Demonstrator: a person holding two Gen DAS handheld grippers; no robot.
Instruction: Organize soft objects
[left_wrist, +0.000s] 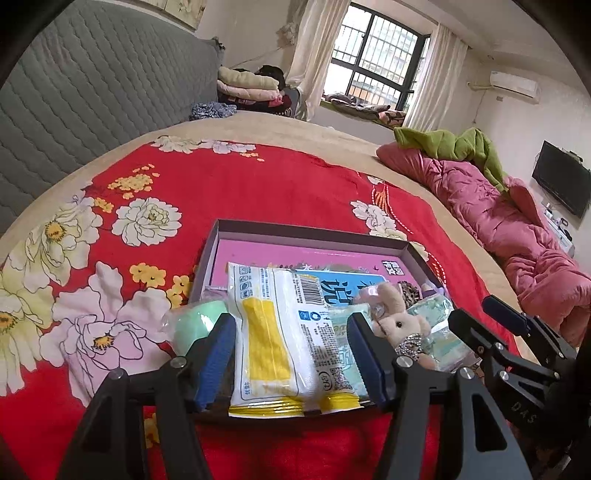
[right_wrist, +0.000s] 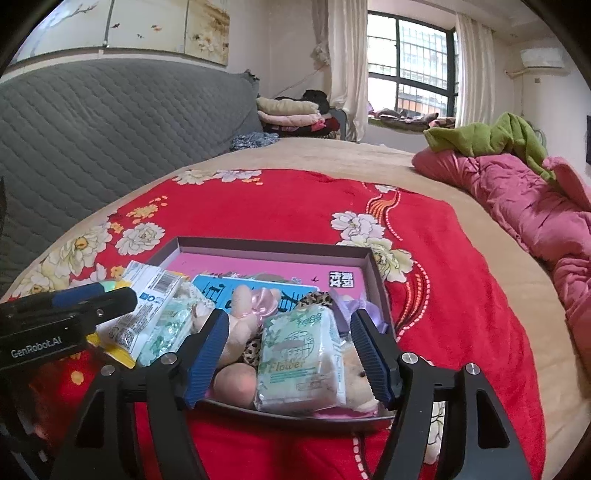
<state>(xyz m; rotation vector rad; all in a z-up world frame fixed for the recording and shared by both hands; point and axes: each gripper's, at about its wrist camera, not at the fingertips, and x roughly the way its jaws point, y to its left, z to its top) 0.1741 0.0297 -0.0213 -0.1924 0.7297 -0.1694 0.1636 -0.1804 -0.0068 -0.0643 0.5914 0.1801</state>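
Nearest us, the left tool (left_wrist: 293, 354) stands spread, its blue pads flanking but not pressing the white-and-yellow packet (left_wrist: 275, 332) at lower centre. The right tool (right_wrist: 290, 354) is likewise released around the tissue pack (right_wrist: 301, 360), with gaps on both sides. Both packs look light, squashy and slick in their film, so we would take them across the middle. The shallow box (right_wrist: 373, 266) on the red bed cover (right_wrist: 258, 206) also holds a blue-printed pack (right_wrist: 221, 291), a plush rabbit (left_wrist: 399, 321) and a leopard-print piece (right_wrist: 314, 297).

plush rabbit (left_wrist: 400, 321), tissue pack (right_wrist: 301, 363), in box (right_wrist: 375, 273)
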